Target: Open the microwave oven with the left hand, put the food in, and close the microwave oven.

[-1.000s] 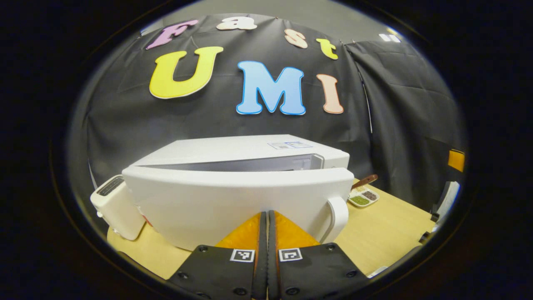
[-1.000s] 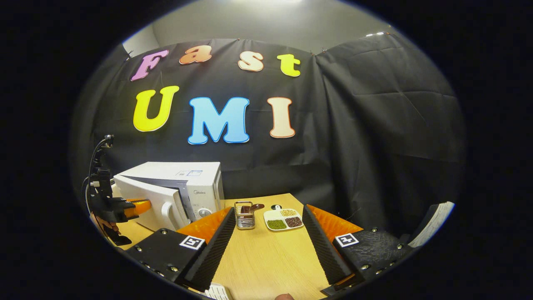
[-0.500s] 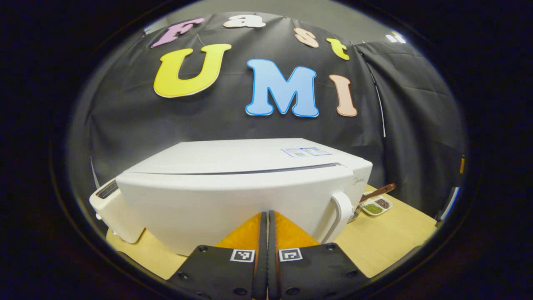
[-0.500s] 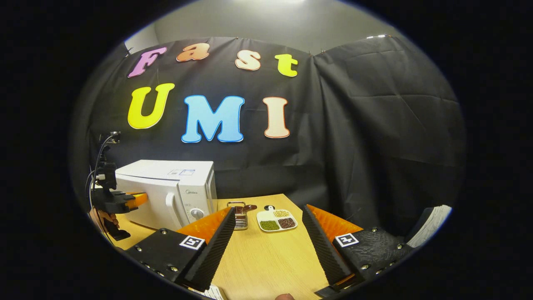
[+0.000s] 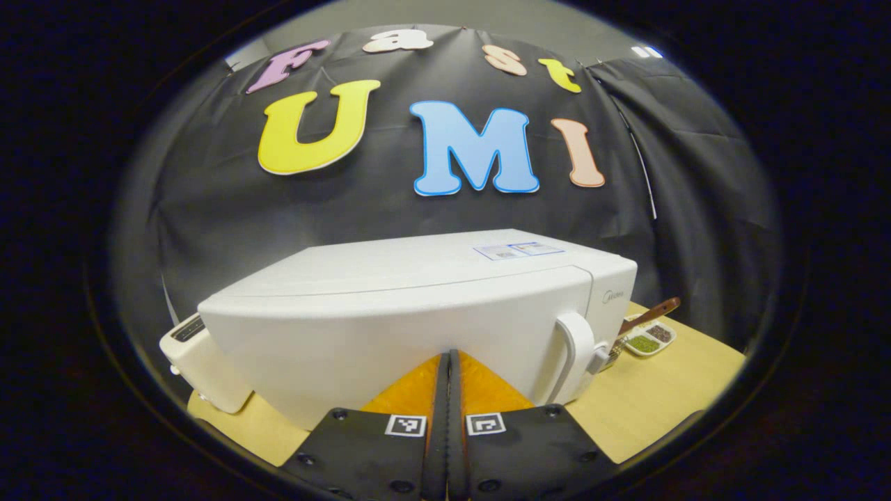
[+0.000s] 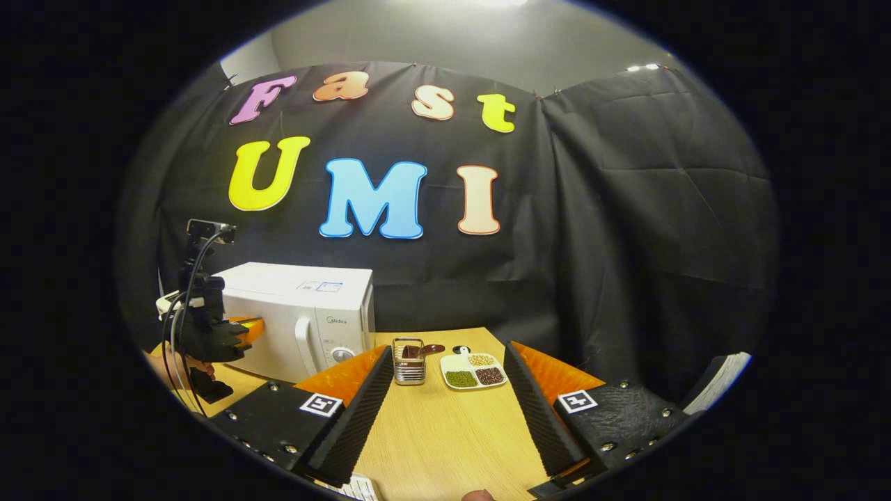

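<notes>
Left gripper (image 5: 447, 362), fingers pressed together, noses the closed microwave oven (image 5: 418, 313) door at twelve o'clock; my right gripper (image 6: 445, 379) gapes empty. Door feels stiff, slick; handle (image 5: 578, 355) at three o'clock grips best

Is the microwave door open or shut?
Shut. The microwave door sits flush against the body, no gap along its top edge.

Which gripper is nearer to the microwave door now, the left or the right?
Left. The left gripper has its shut tips against the microwave door; the right gripper is open over the table, well apart from it.
</notes>
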`<action>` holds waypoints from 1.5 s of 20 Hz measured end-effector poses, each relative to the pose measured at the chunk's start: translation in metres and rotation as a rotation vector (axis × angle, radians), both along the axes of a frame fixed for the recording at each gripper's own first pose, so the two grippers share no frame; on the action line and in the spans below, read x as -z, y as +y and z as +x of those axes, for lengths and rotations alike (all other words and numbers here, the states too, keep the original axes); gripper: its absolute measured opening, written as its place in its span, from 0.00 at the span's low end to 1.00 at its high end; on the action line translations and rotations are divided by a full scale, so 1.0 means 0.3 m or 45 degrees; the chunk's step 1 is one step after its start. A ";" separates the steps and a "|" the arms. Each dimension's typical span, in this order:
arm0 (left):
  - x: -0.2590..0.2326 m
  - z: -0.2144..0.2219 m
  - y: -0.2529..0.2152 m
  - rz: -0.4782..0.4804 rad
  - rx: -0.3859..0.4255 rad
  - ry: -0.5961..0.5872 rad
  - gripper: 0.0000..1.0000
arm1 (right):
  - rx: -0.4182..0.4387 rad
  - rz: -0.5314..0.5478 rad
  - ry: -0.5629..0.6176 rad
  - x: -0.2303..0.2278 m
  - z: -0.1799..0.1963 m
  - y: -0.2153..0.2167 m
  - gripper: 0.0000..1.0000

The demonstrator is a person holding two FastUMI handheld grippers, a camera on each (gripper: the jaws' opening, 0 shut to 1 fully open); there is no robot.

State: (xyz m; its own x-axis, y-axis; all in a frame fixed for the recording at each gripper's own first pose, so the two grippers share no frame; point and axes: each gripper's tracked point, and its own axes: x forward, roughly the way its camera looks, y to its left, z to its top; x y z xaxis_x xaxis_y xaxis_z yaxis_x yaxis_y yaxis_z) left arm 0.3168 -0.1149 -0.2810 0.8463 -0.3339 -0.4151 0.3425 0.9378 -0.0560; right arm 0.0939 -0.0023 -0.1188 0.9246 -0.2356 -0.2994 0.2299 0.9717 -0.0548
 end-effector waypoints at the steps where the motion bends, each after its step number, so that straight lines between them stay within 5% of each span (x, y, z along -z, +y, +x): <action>1: -0.015 -0.007 -0.004 0.015 -0.005 -0.007 0.07 | -0.022 0.008 -0.007 -0.007 -0.006 0.015 0.96; 7: -0.217 -0.148 0.012 -0.076 -0.044 -0.090 0.07 | -0.122 0.034 -0.069 -0.064 -0.042 0.030 0.96; 23: -0.633 -0.661 0.192 -0.028 -0.283 -0.300 0.07 | -0.386 0.157 -0.196 -0.165 -0.246 0.018 0.96; 30: -0.745 -0.857 0.233 -0.049 -0.303 -0.336 0.07 | -0.428 0.182 -0.238 -0.210 -0.305 0.041 0.96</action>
